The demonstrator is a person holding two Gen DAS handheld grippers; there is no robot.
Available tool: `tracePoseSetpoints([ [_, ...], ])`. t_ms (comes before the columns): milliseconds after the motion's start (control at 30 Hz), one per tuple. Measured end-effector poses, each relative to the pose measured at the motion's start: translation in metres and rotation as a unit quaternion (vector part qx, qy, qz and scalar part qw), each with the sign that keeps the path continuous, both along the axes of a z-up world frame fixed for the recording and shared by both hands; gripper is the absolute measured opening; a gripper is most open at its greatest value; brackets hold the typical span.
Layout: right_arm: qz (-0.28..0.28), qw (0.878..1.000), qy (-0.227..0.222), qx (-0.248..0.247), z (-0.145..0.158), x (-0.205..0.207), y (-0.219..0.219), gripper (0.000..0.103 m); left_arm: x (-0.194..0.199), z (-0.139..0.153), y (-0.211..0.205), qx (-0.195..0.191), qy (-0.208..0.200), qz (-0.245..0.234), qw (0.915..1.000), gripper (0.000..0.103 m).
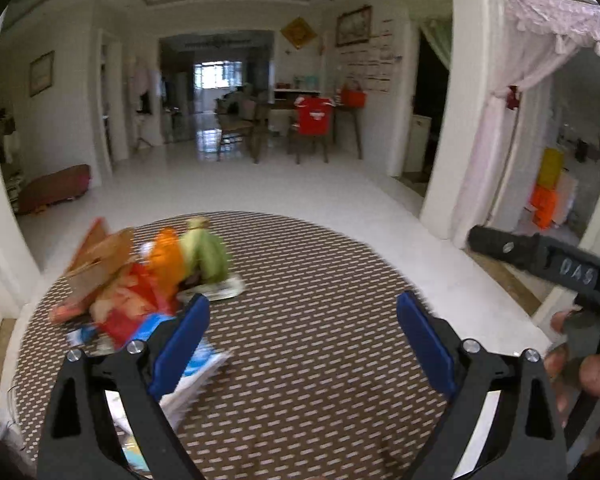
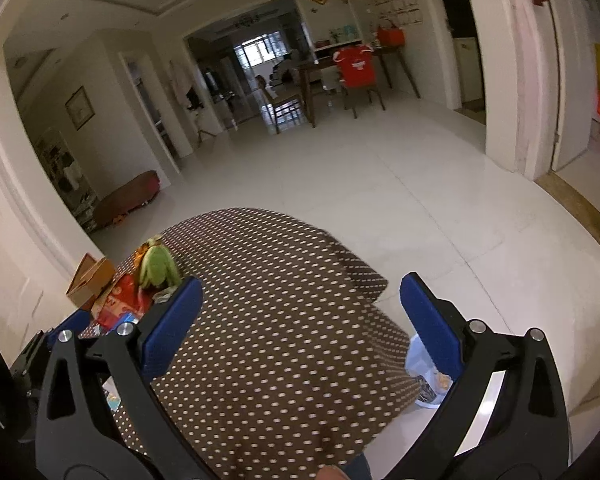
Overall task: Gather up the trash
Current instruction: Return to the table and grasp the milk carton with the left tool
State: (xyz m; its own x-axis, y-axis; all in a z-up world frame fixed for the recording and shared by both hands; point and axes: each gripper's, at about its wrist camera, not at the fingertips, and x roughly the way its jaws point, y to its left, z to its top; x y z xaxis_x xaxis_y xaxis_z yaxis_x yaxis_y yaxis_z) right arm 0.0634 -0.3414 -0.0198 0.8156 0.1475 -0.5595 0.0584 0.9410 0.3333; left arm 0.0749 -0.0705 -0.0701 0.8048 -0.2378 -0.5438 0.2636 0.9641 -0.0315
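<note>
Trash pile sits on the left part of the round desk, which has a brown cover with white dashes. Left to right in the left wrist view: cardboard box at the far left edge, red snack wrapper in front of it, orange bag, green bag knotted on top. Pile is blurred, smaller bits unreadable. White-blue packet lies nearer, just under the left finger.

Left gripper: jaws wide, nothing between them, hovering above the desk, right of the pile.

Right gripper: jaws wide, also empty, over the right half of the desk. In its view the green bag and cardboard box are off to the left.

Pale blue bin stands on the floor by the desk's right edge, partly hidden behind the right finger, with some debris inside.

Person's hand visible far right in the left wrist view, on the other gripper's handle.
</note>
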Motion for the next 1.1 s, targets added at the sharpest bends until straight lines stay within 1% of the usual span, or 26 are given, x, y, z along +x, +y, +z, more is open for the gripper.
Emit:
tracePoseSetpoints([
  [100, 0.018, 1.000, 0.004, -0.006, -0.004, 0.001, 0.022, 0.097, 0.001, -0.008, 0.029, 0.011, 0.003, 0.023, 0.9997, 0.094],
  [267, 0.039, 0.999, 0.015, -0.008, -0.014, 0.008, 0.043, 0.097, 0.005, -0.036, 0.076, 0.038, 0.034, 0.063, 0.9967, 0.094],
  [333, 0.045, 0.999, 0.020, -0.007, -0.018, 0.012, 0.051, 0.097, 0.011, -0.045, 0.089, 0.051, 0.044, 0.069, 0.9953, 0.095],
  [400, 0.050, 0.998, 0.024, -0.008, -0.020, 0.013, 0.059, 0.097, 0.016, -0.051, 0.091, 0.061, 0.052, 0.063, 0.9948, 0.095],
  [500, 0.056, 0.998, 0.026, -0.011, -0.022, 0.014, 0.065, 0.097, 0.025, -0.064, 0.094, 0.062, 0.075, 0.035, 0.9947, 0.096],
  [600, 0.058, 0.998, 0.030, -0.013, -0.024, 0.016, 0.068, 0.097, 0.033, -0.077, 0.090, 0.075, 0.091, 0.027, 0.9927, 0.096],
  [667, 0.061, 0.997, 0.033, -0.013, -0.026, 0.017, 0.069, 0.097, 0.039, -0.084, 0.090, 0.066, 0.114, 0.013, 0.9913, 0.095],
  [700, 0.063, 0.997, 0.035, -0.014, -0.028, 0.017, 0.071, 0.097, 0.039, -0.083, 0.092, 0.052, 0.111, 0.005, 0.9924, 0.080],
  [767, 0.068, 0.997, 0.038, -0.014, -0.029, 0.018, 0.073, 0.097, 0.038, -0.082, 0.091, 0.041, 0.116, -0.004, 0.9924, 0.072],
  [867, 0.078, 0.996, 0.042, -0.016, -0.032, 0.020, 0.081, 0.097, 0.036, -0.079, 0.087, 0.034, 0.118, -0.010, 0.9924, 0.067],
  [1000, 0.091, 0.994, 0.049, -0.017, -0.037, 0.023, 0.092, 0.097, 0.029, -0.078, 0.092, 0.014, 0.120, -0.005, 0.9927, 0.060],
  [1067, 0.098, 0.994, 0.050, -0.019, -0.038, 0.024, 0.096, 0.097, 0.022, -0.077, 0.097, 0.002, 0.122, -0.003, 0.9925, 0.060],
  [1100, 0.101, 0.993, 0.052, -0.018, -0.039, 0.025, 0.098, 0.097, 0.018, -0.077, 0.098, 0.003, 0.121, -0.004, 0.9926, 0.060],
])
